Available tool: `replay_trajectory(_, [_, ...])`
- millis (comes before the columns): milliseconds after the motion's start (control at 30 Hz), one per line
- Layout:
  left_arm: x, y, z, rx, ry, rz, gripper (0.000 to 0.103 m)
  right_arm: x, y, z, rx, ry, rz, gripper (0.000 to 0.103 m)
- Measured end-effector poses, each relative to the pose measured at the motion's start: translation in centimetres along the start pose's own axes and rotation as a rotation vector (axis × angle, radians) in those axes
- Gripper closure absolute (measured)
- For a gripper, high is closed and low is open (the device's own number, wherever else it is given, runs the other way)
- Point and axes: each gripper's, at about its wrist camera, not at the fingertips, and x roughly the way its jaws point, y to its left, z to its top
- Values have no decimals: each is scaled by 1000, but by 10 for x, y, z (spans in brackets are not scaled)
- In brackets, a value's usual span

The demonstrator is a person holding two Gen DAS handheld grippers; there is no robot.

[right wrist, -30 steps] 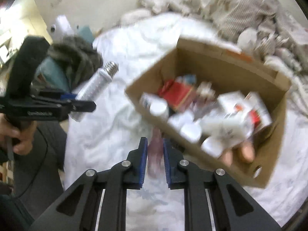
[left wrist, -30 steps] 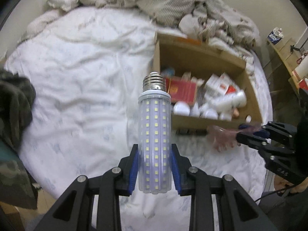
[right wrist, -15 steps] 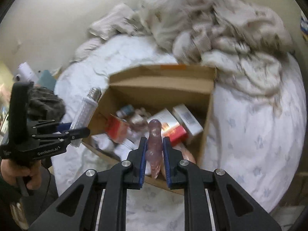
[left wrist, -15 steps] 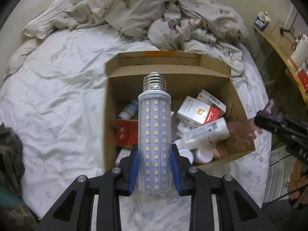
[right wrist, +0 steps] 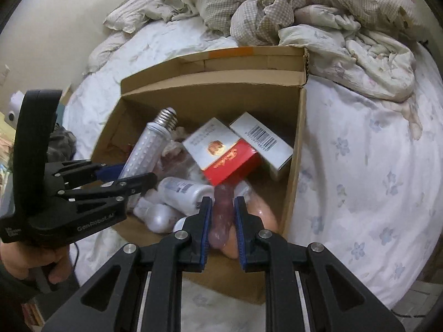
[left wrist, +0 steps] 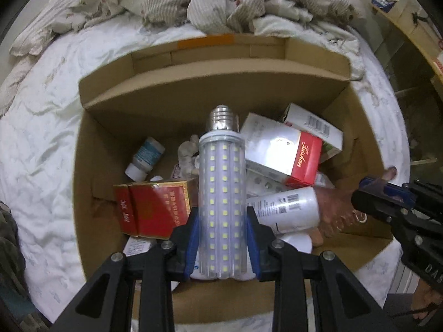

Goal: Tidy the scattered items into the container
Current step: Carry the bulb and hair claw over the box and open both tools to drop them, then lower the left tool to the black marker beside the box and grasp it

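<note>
A brown cardboard box (left wrist: pixel 210 83) lies open on the bed and holds several items. My left gripper (left wrist: pixel 223 238) is shut on a white LED corn bulb (left wrist: pixel 221 188), screw cap forward, held over the box's near side. The bulb (right wrist: pixel 146 149) and left gripper (right wrist: pixel 121 179) also show in the right wrist view. My right gripper (right wrist: pixel 221 221) has its jaws apart, with a translucent pink soft item (right wrist: pixel 221 213) loose between them over the box's (right wrist: pixel 210 83) near right corner. In the left wrist view the right gripper (left wrist: pixel 379 193) is at the box's right wall.
Inside the box lie a red carton (left wrist: pixel 155 207), a white-and-red box (left wrist: pixel 282 149), a white bottle (left wrist: pixel 285 210) and a small pill bottle (left wrist: pixel 144 157). Crumpled bedding (right wrist: pixel 304 8) is heaped behind the box. A wooden shelf (left wrist: pixel 409 22) stands at far right.
Both grippers have moved in closer over the box. The right gripper's jaws have opened around the pink item. The left still holds the bulb.
</note>
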Motion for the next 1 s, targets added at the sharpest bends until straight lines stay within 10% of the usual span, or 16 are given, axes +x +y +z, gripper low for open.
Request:
replay_trajectory(267, [-19,11,-10,-35,-41,-6,42,-9,4,8,-17,-45,-117,79])
replay_trajectory(733, [-69,27,-110,-154,-136,-163,23,-50,5,9,60,-126,-86,76])
replay_trajectory(833, [-41,15,-124,-155,-63,-133,23,-57,8,5,80,-128,-94,49])
replay_trajectory(867, [-35,13,-125,-160,-56,-122,23,-61,8,3,92,-131,-104,25])
replay_trajectory(1000, [-5,-2,-126,-133,-104,32,23,-85,10,-1,113,-179,-50,19])
